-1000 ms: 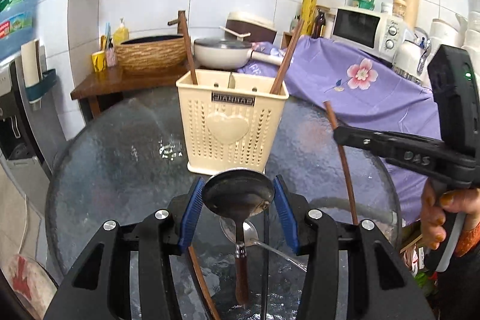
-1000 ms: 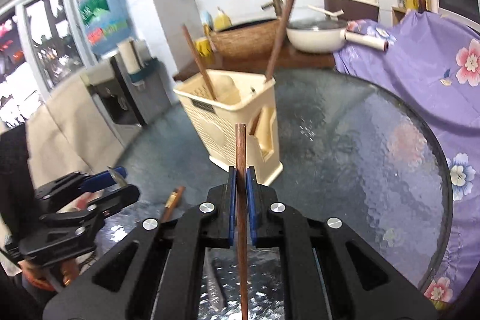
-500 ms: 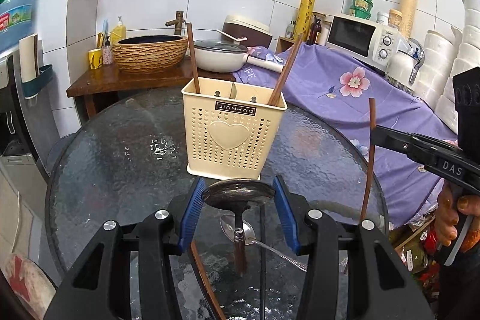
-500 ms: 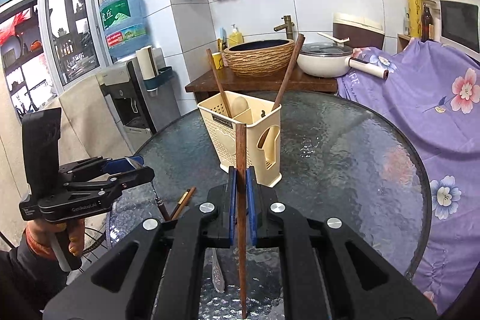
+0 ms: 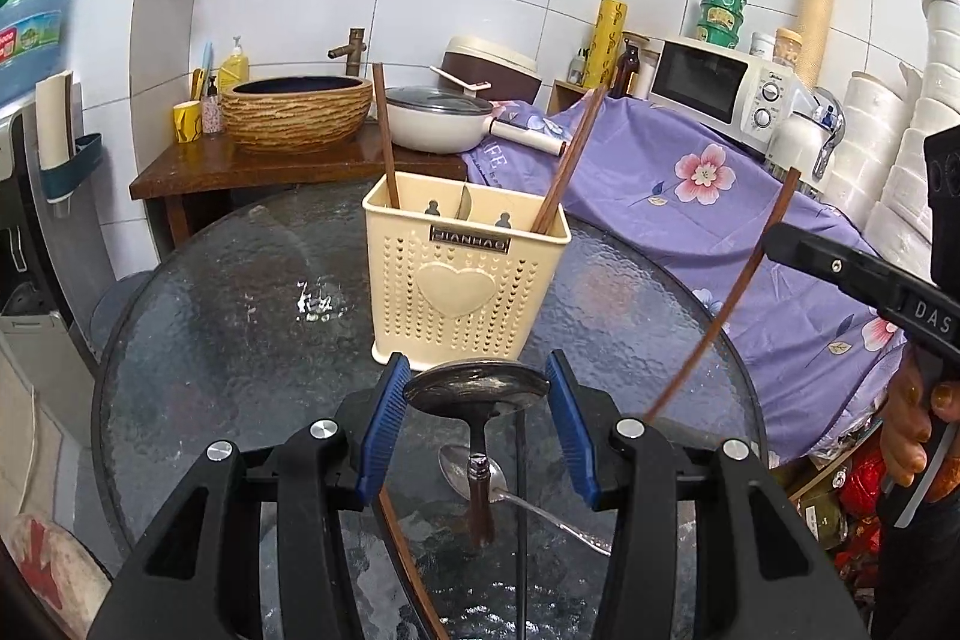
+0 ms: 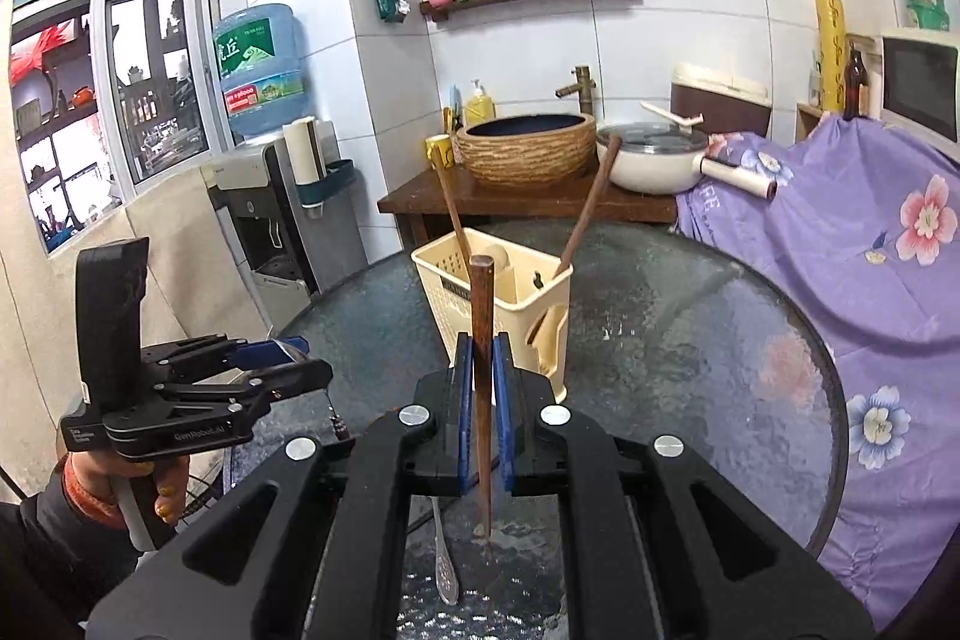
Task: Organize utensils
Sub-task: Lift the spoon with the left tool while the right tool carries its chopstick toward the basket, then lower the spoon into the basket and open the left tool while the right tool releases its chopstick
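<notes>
Cream plastic caddy (image 5: 465, 274) stands mid-table, a chopstick leaning in each end slot. My left gripper (image 5: 477, 421) clamps a ladle (image 5: 477, 391) by its bowl, just short of the caddy; my right gripper (image 6: 482, 400) pinches a chopstick (image 6: 482, 370) upright. To do this well, I should hover each over an open slot, then lower it straight, clear of the rim.

i see two brown wooden chopsticks (image 5: 384, 133) leaning out of the cream perforated plastic utensil caddy (image 5: 465, 274), crowding its outer compartments; its middle opening shows room. bare round glass table (image 5: 228, 340) lies left of it.
</notes>
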Tool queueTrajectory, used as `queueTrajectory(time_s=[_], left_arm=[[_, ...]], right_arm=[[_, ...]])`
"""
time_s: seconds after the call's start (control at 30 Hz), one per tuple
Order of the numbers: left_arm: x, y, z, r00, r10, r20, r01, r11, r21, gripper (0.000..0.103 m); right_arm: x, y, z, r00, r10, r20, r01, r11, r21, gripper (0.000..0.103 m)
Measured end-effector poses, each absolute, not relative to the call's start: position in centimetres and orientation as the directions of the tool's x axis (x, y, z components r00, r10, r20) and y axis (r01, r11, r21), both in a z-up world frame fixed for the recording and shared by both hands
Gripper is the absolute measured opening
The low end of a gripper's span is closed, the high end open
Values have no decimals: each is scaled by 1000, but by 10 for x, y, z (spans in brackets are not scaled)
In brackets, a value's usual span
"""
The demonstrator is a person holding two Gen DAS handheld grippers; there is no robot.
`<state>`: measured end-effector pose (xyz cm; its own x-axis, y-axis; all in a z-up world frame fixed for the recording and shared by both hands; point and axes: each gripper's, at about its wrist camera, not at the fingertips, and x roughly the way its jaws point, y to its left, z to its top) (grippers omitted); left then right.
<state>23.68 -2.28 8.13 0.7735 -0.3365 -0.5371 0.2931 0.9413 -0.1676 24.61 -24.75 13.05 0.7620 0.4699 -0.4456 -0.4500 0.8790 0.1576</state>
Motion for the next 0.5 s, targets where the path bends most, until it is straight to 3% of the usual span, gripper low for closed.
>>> queueTrajectory(time_s=[0.27,0.5], left_arm=[[256,-17,112,763,-387,-518,318,922,-220,46],[286,-7,167,796,-386,-466,304,921,-242,46]], right_arm=[[256,-228,166,770,478,-423,-478,871,115,7],[282,-220,222,765,515,-386,-492,855,164,7]])
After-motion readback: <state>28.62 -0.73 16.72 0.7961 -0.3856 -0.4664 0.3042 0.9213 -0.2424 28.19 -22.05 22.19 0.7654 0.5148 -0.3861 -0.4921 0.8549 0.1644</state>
